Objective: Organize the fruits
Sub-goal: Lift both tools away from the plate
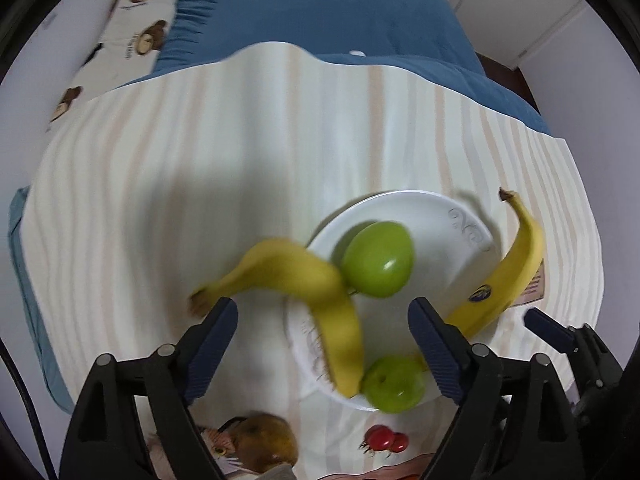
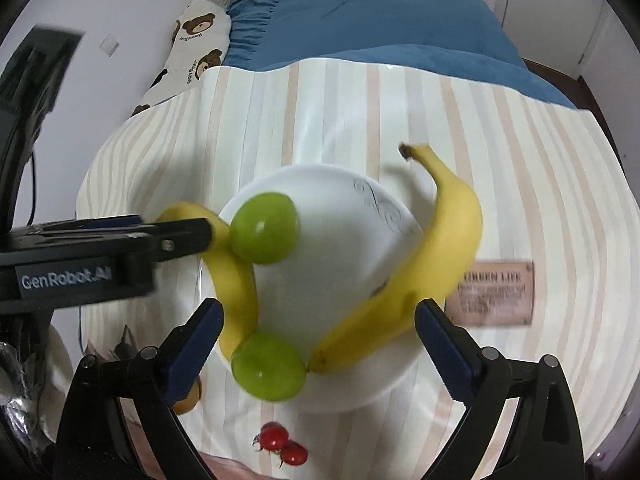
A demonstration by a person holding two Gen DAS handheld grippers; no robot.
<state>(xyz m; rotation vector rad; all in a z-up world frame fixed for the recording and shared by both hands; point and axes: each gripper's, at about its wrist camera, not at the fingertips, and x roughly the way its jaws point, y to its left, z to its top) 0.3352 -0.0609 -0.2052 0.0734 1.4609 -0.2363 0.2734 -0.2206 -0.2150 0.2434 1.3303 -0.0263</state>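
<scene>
step: both bananas released | left gripper [image 1: 322, 334] jaws spread wide, empty, over left banana [image 1: 304, 284] at white plate [image 1: 440, 208] left rim | right gripper [image 2: 318, 336] likewise empty over right banana [image 2: 436, 248], long axis diagonal across plate's right rim | green apples [image 2: 264, 226] on plate

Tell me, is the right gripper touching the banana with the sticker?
Apart. In the right wrist view the right gripper stands open, its fingers clear of the banana.
</scene>
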